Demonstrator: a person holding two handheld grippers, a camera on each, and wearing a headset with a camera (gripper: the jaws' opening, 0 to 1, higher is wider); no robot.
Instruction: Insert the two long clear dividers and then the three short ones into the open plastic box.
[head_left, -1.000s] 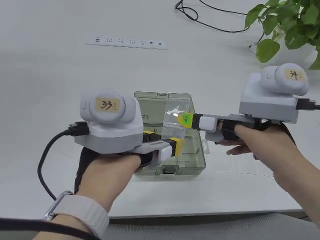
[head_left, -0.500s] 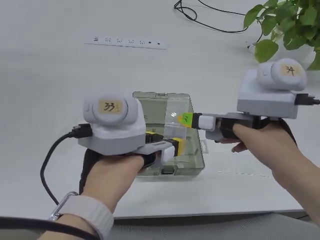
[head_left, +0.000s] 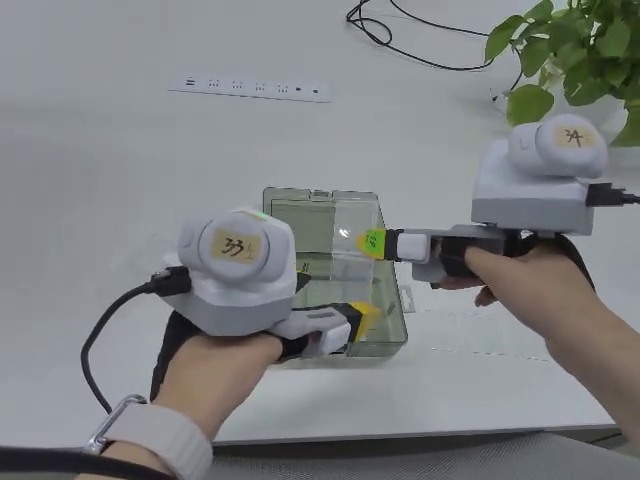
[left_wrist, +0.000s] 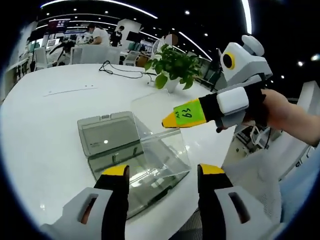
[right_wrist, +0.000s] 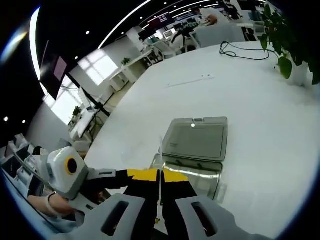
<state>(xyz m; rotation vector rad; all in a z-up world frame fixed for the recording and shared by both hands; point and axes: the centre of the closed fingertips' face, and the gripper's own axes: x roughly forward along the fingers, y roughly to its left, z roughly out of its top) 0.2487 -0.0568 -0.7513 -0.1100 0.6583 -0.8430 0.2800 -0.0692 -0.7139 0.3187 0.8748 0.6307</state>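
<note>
nearest the person, the left gripper (left_wrist: 162, 172) waits at the front corner of the open box (head_left: 398, 300) with its jaws spread wide and empty. it looks ready to steady the box, though contact cannot be told. beyond it, the right gripper (head_left: 372, 240) has its jaws pressed together on the edge of a clear divider (head_left: 348, 228) — held over the box's middle, apparently for lowering into its slots.

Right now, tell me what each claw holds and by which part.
The right claw pinches a clear divider by one edge; the left claw is open, holding nothing.
</note>
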